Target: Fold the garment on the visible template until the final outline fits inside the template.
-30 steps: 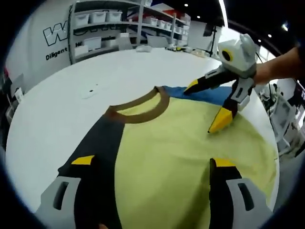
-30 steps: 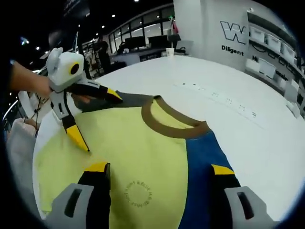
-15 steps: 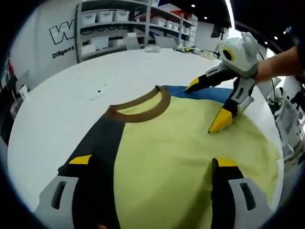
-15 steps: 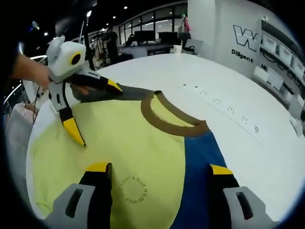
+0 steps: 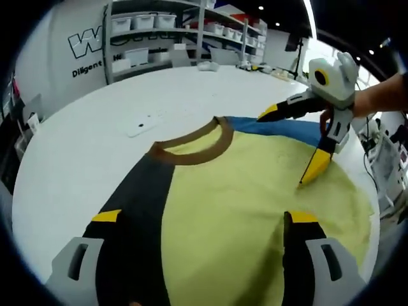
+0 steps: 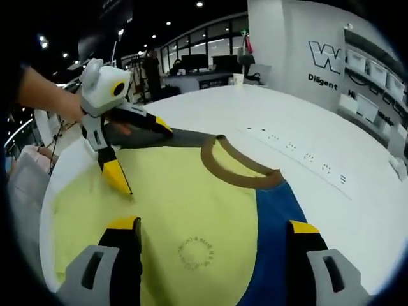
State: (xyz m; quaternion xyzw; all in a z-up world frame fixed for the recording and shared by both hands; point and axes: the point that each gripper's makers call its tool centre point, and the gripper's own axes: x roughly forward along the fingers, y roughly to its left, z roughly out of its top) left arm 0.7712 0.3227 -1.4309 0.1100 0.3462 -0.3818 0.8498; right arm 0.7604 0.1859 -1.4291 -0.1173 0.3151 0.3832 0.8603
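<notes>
A broad white worktop (image 5: 95,134) fills mid-frame. Upper left, shelving (image 5: 166,32) with white bins stands against a white wall bearing dark lettering (image 6: 331,60). Ceiling spotlights (image 6: 201,4) dot the dark top; desks with monitors (image 6: 191,64) stand before windows.

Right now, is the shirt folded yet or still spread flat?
Spread flat, not folded. The shirt lies open on the table, collar exposed and front print facing up. Both grippers, left and right, are open above it.
</notes>
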